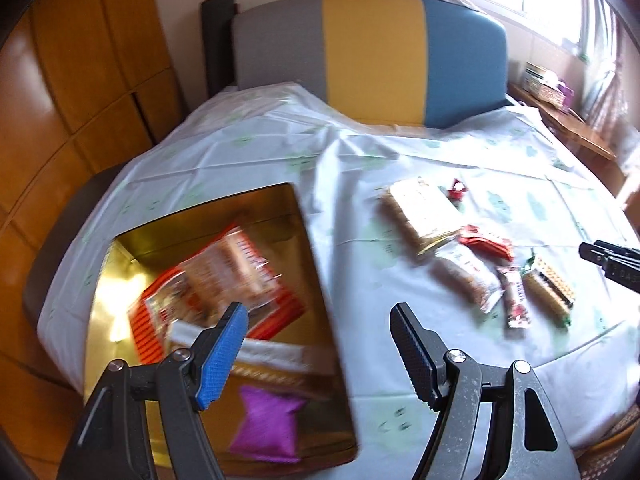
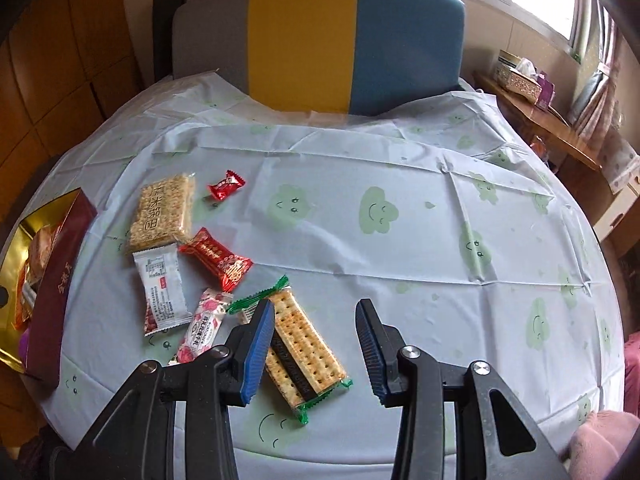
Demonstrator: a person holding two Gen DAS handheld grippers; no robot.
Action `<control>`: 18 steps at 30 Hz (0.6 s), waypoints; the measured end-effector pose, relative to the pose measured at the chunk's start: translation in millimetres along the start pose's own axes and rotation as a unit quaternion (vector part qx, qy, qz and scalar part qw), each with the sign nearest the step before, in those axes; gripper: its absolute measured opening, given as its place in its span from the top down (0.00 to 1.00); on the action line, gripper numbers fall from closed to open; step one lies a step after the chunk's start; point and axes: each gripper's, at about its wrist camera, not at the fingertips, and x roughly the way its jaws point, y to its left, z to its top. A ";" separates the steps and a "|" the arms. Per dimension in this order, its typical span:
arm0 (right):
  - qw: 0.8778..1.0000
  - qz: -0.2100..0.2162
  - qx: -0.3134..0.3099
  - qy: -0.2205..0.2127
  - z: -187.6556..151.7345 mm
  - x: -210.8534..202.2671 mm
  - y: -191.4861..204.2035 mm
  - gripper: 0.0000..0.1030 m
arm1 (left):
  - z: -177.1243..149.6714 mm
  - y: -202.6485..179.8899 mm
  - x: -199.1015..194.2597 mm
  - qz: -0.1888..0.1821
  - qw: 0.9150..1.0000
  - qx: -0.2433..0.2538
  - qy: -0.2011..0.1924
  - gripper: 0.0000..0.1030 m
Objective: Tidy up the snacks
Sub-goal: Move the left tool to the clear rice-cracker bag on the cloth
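An open gold-lined box (image 1: 120, 264) stands at the table's left, holding an orange-striped packet (image 1: 224, 280), a white-and-brown bar (image 1: 276, 356) and a purple packet (image 1: 264, 428). My left gripper (image 1: 319, 307) hangs open above the box's right wall, with nothing between its fingers. Loose snacks lie on the cloth: a rice bar (image 2: 162, 212), a small red candy (image 2: 226, 185), a red packet (image 2: 218, 258), a white packet (image 2: 162, 292), a rose-print bar (image 2: 202, 326) and a green-ended cracker packet (image 2: 304, 344). My right gripper (image 2: 315, 305) is open above the cracker packet, its blue-padded finger over the packet's left edge.
A pale cloth with green cloud faces (image 2: 400, 260) covers the round table. A grey, yellow and blue chair back (image 2: 320, 40) stands behind it. Wooden cabinets (image 1: 80, 80) are on the left, a side shelf with a tissue box (image 2: 520, 76) on the right. A pink sleeve (image 2: 600, 440) shows at the lower right.
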 end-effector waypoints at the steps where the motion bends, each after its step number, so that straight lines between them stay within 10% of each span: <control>1: 1.000 0.003 0.008 0.001 0.5 -0.6 -3.2 0.59 | 4.7 -6.5 3.2 -0.006 1.000 0.003 0.003 0.28; 18: 0.999 0.020 0.032 -0.003 3.4 -4.8 -10.2 0.59 | 89.8 -77.7 124.7 -0.059 0.992 -0.035 0.103 0.11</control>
